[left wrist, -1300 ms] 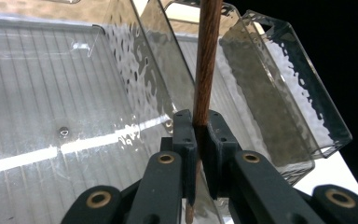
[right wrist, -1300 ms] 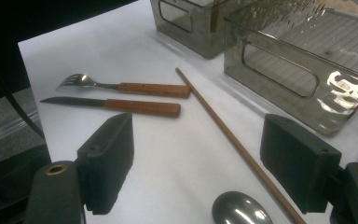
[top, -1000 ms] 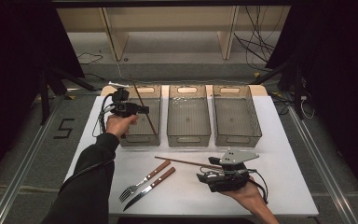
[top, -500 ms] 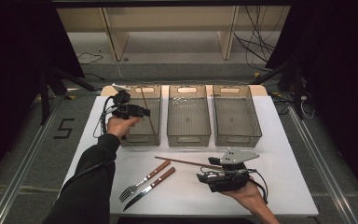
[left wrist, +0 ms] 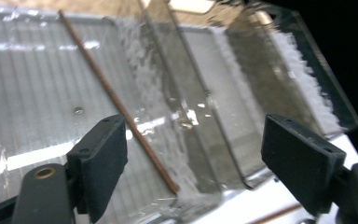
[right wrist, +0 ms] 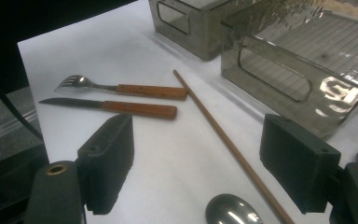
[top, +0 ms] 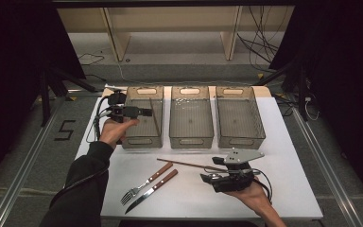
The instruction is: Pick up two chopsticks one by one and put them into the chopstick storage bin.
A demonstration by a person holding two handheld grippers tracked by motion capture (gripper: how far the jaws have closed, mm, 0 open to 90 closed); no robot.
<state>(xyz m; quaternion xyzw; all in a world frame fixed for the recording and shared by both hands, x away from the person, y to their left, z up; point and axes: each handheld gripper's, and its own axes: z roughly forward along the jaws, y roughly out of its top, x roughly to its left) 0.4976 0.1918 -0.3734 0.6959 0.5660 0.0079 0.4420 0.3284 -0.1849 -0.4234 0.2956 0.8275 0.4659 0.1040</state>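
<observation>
Three clear plastic bins stand in a row at the back of the white table (top: 293, 189). In the left bin (top: 139, 140) a brown chopstick (top: 154, 118) (left wrist: 116, 100) leans against the right wall. My left gripper (top: 147, 112) (left wrist: 193, 154) hovers open over that bin, its jaws empty and apart from the stick. A second chopstick (top: 189, 165) (right wrist: 223, 135) lies on the table in front of the bins. My right gripper (top: 205, 178) (right wrist: 196, 163) is open low over the table beside it, holding nothing. A metal spoon bowl (right wrist: 233, 211) lies just below its jaws.
A wooden-handled fork (top: 146, 182) (right wrist: 121, 88) and knife (top: 152, 190) (right wrist: 116, 106) lie side by side at the front left of the table. The middle bin (top: 191, 141) and right bin (top: 240, 140) hold nothing that I can make out.
The chopstick in the left bin has sunk lower against the bin's right wall, and the left gripper has shifted slightly right. The right gripper has stayed put.
</observation>
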